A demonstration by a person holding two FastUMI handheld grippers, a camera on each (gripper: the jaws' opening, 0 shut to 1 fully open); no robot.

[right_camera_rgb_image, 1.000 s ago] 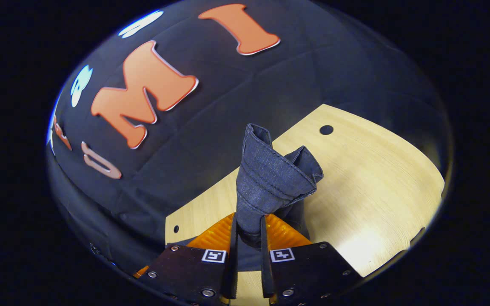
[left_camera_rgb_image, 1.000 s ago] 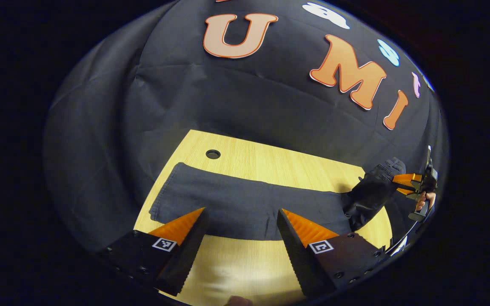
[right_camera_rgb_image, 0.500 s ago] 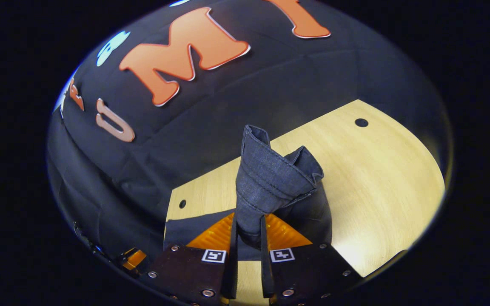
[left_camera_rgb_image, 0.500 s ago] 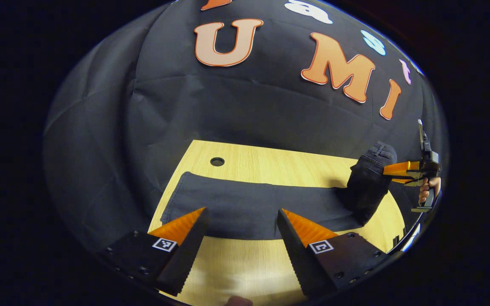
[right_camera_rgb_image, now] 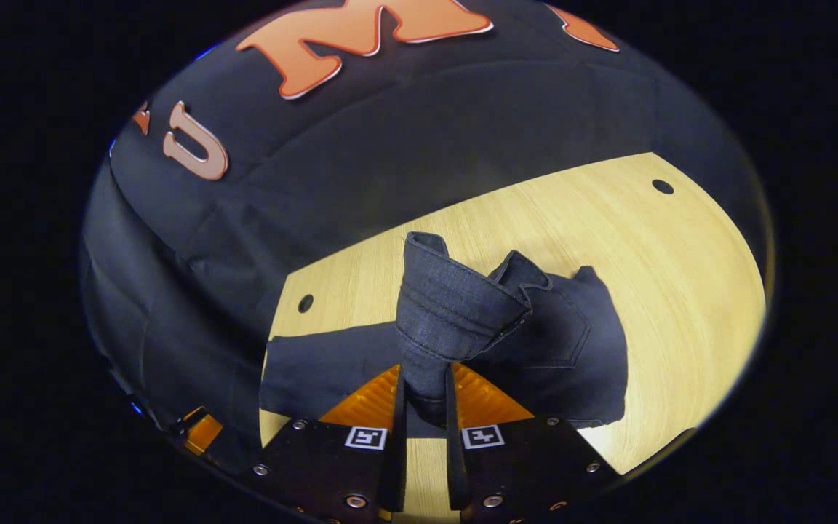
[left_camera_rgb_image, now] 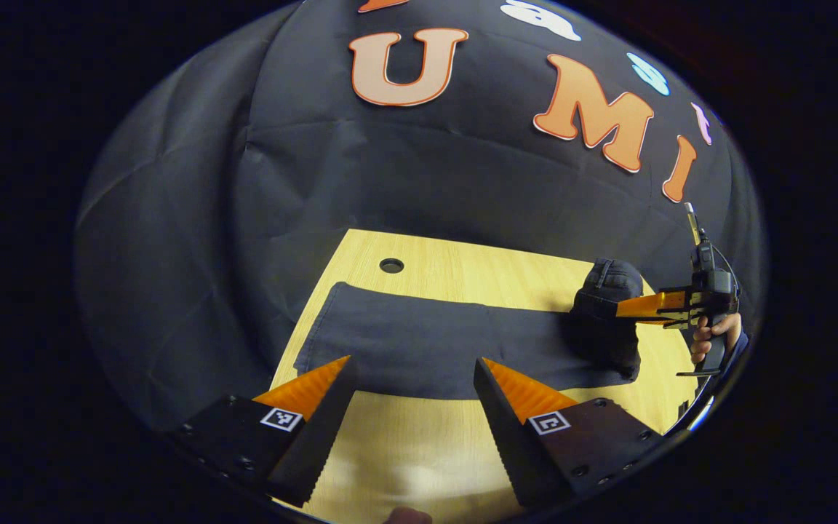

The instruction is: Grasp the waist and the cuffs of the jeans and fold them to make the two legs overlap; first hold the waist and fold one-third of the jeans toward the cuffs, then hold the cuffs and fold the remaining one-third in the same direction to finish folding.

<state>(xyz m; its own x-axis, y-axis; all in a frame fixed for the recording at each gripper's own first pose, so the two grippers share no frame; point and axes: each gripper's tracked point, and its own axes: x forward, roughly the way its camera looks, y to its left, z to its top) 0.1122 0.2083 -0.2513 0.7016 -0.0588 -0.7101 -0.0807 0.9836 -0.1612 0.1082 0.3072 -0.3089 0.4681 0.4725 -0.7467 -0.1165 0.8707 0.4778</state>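
So the right gripper (right_camera_rgb_image: 425, 407) has its two fingers clamped tight on a bunched-up piece of the jeans' waist (right_camera_rgb_image: 452, 313), and the denim sticks up out of the narrow slot between them like a rolled cone, waistband seams and stitching pretty clear in the right gripper view. The rest of the jeans (left_camera_rgb_image: 433, 342) lie flat across the table (left_camera_rgb_image: 506, 273), a long dark strip with the legs stacked, the cuffs end (left_camera_rgb_image: 321, 331) over toward the left side in the left gripper view and the waist end lifted off the wood at the right. The left gripper (left_camera_rgb_image: 412, 407) is wide open, fingers spread apart with nothing between them, hanging over the near edge of the jeans without touching; the fabric sits just past its fingertips. Farther off in that same view you can see the right gripper with a hand (left_camera_rgb_image: 710, 338) around its handle, orange fingers poking into the raised lump of denim. Table is light wood grain, smooth, with a small round hole (left_camera_rgb_image: 391, 265) near the far edge just beyond the cuffs. Fingers are orange with ribbed faces and black toothed edges, on black blocks with little square markers. Black wrinkly cloth behind everything.
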